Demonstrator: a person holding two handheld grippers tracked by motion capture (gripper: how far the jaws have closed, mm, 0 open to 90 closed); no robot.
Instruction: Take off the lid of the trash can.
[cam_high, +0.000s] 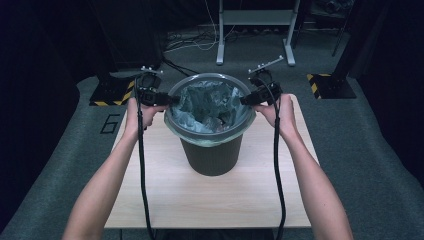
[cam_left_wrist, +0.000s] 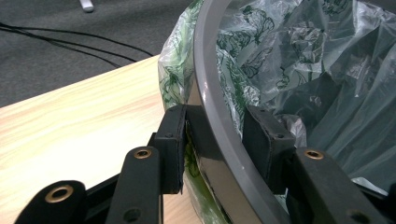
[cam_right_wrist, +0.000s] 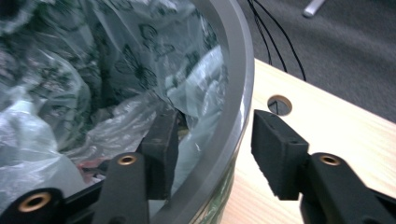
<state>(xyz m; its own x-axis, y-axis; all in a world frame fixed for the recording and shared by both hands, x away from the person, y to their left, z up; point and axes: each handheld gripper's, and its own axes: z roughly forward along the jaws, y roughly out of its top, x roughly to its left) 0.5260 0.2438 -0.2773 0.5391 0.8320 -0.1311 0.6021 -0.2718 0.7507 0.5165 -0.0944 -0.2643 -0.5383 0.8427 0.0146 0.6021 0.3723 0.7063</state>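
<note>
A dark round bin (cam_high: 212, 155) stands mid-table, lined with a clear plastic bag (cam_high: 207, 102) printed with green butterflies and topped by a grey rim ring (cam_high: 210, 134). My left gripper (cam_high: 170, 100) is at the ring's left side. In the left gripper view it (cam_left_wrist: 215, 140) straddles the ring (cam_left_wrist: 210, 93), one pad outside against the bag, the other inside, both touching. My right gripper (cam_high: 245, 100) is at the ring's right side. It (cam_right_wrist: 212, 140) straddles the ring (cam_right_wrist: 238, 93) too, the inner pad at the bag (cam_right_wrist: 93, 70), the outer pad a gap away.
The bin sits on a light wooden table (cam_high: 165, 185) with a round hole (cam_right_wrist: 279, 104) near the right gripper. Grey carpet surrounds it. Beyond are desk legs (cam_high: 220, 50), loose floor cables (cam_high: 195, 42) and yellow-black striped bases (cam_high: 107, 95).
</note>
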